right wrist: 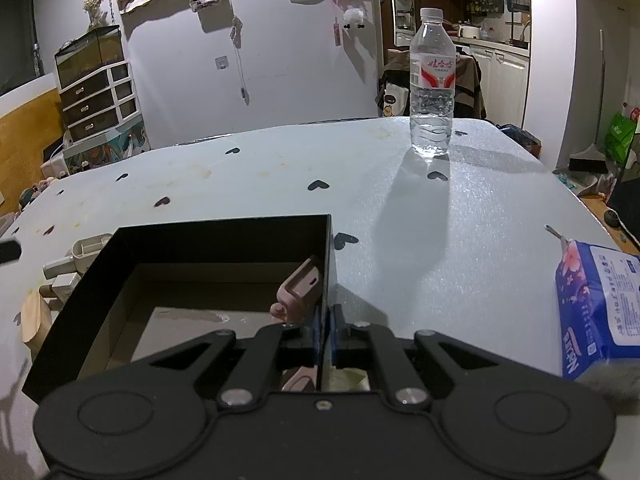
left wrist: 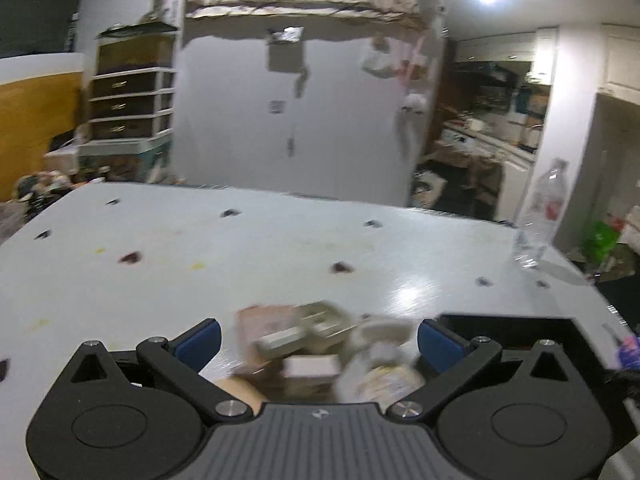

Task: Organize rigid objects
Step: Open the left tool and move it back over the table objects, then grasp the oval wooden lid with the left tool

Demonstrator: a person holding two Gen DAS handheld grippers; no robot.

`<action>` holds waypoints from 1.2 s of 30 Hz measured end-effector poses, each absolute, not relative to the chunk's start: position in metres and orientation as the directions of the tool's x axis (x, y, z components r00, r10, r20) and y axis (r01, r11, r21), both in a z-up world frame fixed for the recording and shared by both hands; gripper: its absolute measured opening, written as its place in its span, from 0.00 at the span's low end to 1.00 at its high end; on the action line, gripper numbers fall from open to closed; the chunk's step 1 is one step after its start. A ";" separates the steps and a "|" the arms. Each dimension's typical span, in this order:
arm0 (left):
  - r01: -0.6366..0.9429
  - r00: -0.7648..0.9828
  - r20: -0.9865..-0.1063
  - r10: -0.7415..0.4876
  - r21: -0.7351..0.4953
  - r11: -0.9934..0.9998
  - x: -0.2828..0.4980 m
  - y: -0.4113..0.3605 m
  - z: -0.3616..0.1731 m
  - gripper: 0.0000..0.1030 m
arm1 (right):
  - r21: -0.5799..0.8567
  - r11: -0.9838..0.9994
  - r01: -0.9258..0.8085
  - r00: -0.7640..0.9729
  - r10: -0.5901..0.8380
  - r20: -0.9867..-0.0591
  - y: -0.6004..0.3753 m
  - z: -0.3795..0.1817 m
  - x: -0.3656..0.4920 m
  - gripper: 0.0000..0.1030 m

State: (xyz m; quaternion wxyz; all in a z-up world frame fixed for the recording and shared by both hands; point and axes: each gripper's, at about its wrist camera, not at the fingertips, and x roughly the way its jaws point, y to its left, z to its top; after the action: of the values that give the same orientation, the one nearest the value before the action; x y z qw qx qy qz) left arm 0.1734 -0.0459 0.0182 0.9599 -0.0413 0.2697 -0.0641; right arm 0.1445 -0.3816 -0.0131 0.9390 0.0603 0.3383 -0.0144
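Note:
A black open box point(right wrist: 224, 240) sits on the pale table point(right wrist: 460, 240). My right gripper point(right wrist: 326, 332) is shut on the box's right wall. A pink plastic piece point(right wrist: 302, 288) leans inside the box against that wall. Left of the box lie several beige and wooden rigid objects point(right wrist: 76, 260). In the blurred left wrist view my left gripper point(left wrist: 318, 340) is open above this pile of objects point(left wrist: 316, 344), with the box corner point(left wrist: 520, 328) to its right.
A water bottle point(right wrist: 432, 80) stands at the table's far right; it also shows in the left wrist view point(left wrist: 540, 220). A blue tissue pack point(right wrist: 596, 312) lies at the right edge. Dark heart marks dot the tabletop.

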 end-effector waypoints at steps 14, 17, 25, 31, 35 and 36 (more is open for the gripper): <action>0.211 0.769 -0.612 -0.184 -0.029 0.977 0.186 -0.026 -0.025 1.00 | 0.099 0.993 0.058 0.777 0.018 -0.629 -0.381 -0.014 0.140 0.06; 0.223 0.754 -0.625 -0.199 -0.041 0.974 0.199 -0.021 -0.030 1.00 | 0.097 0.994 0.057 0.775 0.017 -0.632 -0.381 -0.014 0.141 0.06; 0.322 0.686 -0.636 -0.355 -0.172 0.931 0.216 -0.008 -0.037 0.98 | 0.097 0.994 0.058 0.771 0.017 -0.637 -0.380 -0.012 0.143 0.06; 0.360 0.664 -0.648 -0.373 -0.160 0.919 0.206 -0.005 -0.033 0.93 | 0.096 0.994 0.057 0.771 0.017 -0.637 -0.380 -0.012 0.143 0.06; 0.395 0.653 -0.662 -0.368 -0.117 0.911 0.195 -0.008 -0.033 0.93 | 0.095 0.994 0.057 0.771 0.017 -0.637 -0.379 -0.012 0.143 0.06; 0.405 0.650 -0.665 -0.367 -0.105 0.908 0.192 -0.009 -0.033 0.93 | 0.094 0.994 0.057 0.770 0.016 -0.637 -0.380 -0.012 0.143 0.06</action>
State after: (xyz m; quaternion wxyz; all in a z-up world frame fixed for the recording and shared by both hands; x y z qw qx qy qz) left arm 0.1916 -0.0087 -0.0335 0.9079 0.0264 0.3601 -0.2127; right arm 0.1427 -0.3796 -0.0122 0.9393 0.0542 0.3386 -0.0109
